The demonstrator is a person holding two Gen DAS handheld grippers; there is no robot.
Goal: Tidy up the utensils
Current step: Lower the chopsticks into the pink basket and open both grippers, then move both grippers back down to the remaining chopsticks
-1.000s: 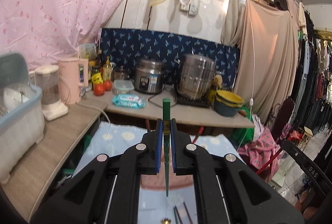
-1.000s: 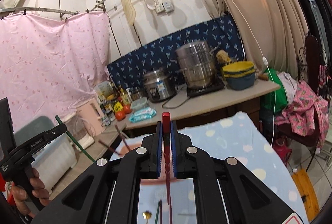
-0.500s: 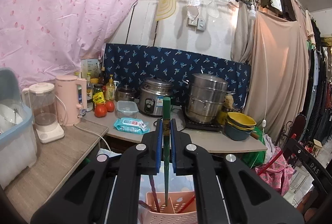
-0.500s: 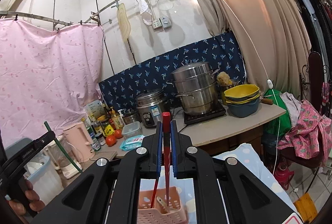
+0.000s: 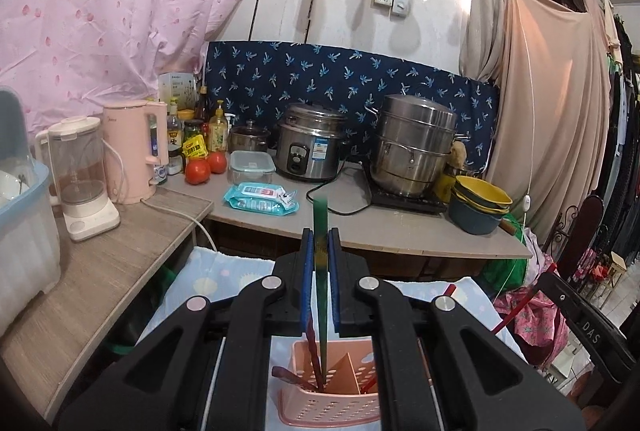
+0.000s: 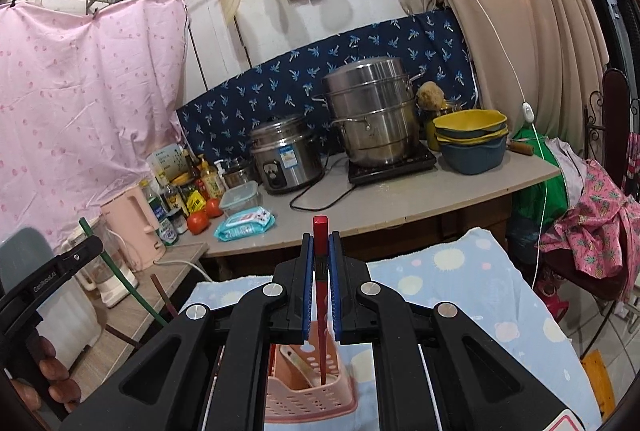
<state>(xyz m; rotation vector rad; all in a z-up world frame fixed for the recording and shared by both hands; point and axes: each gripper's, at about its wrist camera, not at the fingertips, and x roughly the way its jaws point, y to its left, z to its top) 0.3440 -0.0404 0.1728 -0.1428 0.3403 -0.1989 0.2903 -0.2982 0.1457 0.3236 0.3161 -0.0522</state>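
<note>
Pink basket (image 5: 332, 407) now nearer; L claw (image 5: 321, 251) clamping green chopstick (image 5: 320, 227); R claw (image 6: 320, 255) red chopstick (image 6: 320, 231); R-only: hand (image 6: 44, 383).

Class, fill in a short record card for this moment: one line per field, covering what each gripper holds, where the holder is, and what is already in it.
left gripper: shut on green chopstick, tip down in the pink utensil holder
right gripper: shut on red chopstick, tip down in the same holder
holder location: on the blue patterned cloth
holder contents: dark red utensils already standing inside; a divider splits it
task stage: both chopsticks being lowered in, not yet released
</note>
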